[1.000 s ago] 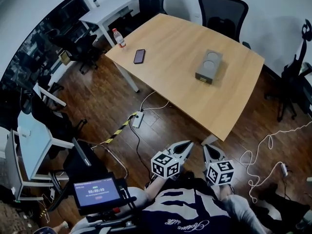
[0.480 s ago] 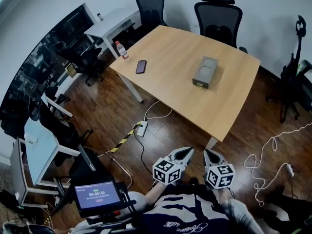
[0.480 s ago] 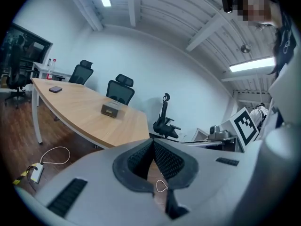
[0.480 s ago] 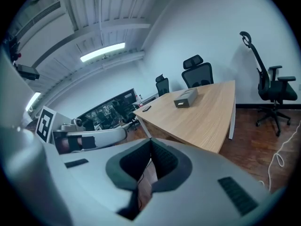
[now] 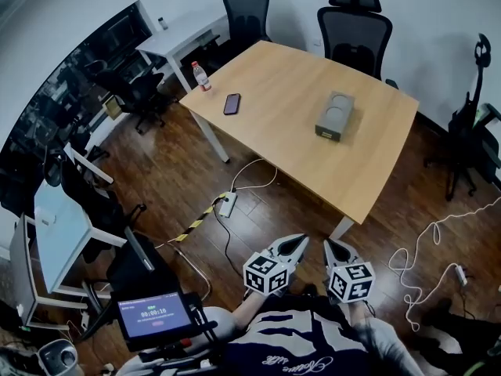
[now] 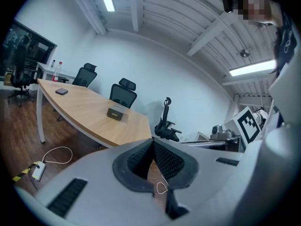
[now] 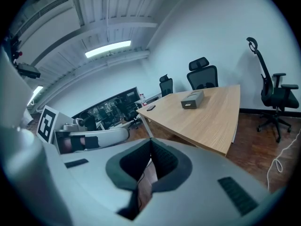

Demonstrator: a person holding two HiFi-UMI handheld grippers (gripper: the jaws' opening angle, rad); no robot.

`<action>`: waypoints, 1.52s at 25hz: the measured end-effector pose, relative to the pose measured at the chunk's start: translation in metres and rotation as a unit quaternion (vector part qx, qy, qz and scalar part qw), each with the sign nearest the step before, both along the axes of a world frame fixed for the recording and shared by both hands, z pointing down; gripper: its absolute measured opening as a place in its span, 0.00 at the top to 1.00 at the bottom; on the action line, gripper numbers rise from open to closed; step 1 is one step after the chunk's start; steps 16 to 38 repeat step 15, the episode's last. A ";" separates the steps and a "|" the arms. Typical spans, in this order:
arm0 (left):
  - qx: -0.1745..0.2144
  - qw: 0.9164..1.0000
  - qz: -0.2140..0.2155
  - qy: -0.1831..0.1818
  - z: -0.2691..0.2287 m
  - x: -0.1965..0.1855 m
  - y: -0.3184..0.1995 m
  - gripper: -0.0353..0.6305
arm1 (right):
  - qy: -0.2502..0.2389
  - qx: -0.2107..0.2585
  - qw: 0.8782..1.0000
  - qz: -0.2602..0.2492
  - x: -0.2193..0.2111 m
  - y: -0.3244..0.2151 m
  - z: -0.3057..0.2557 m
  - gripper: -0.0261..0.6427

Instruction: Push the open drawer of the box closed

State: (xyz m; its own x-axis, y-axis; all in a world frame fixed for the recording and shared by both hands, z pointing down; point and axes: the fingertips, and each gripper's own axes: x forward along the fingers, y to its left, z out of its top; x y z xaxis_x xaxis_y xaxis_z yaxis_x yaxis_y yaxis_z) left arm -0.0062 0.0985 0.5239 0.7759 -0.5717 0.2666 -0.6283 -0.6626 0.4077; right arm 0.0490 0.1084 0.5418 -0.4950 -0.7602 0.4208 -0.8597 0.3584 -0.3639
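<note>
While the left gripper (image 5: 300,243) hangs low in front of the person's chest, its jaws are pressed tip to tip with nothing between them; its own view shows the ribbed pads (image 6: 138,159) meeting at a point. Same on the right gripper (image 5: 329,246): jaws together, empty, pads (image 7: 164,159) touching at the front. The two sit side by side with a narrow gap, marker cubes (image 5: 266,272) facing up.

Moving outward, there's open floor (image 5: 266,210) ahead of the tips, crossed by a power strip (image 5: 228,204) and its lead, with a white cable (image 5: 415,249) looping off to the right. The table leg (image 5: 340,226) stands just beyond the right gripper.

Up on the table (image 5: 274,124) sits the box (image 5: 335,114), well apart from both grippers, short front face (image 5: 328,131) turned toward the person. How far the drawer sticks out can't be told from here. Bare wood surrounds it on every side. A phone (image 5: 232,103) and a bottle (image 5: 202,77) sit over by the left corner, and two chairs (image 5: 356,26) stand behind the far edge.

Lower left, a screen (image 5: 154,315) glows with digits too small to read.
</note>
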 end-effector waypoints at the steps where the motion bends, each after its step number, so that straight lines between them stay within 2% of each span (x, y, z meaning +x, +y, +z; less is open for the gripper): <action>1: -0.001 1.000 -0.002 0.002 -0.001 -0.006 0.001 0.94 | 0.001 0.000 1.000 0.000 -0.005 0.000 -0.002 0.97; 10: 0.003 1.000 -0.021 0.020 -0.006 -0.038 0.000 0.94 | 0.010 0.009 1.000 0.009 -0.020 -0.003 -0.014 0.97; 38: -0.001 1.000 -0.014 0.021 -0.002 -0.036 0.006 0.94 | 0.009 0.009 1.000 0.014 -0.017 0.000 -0.014 0.97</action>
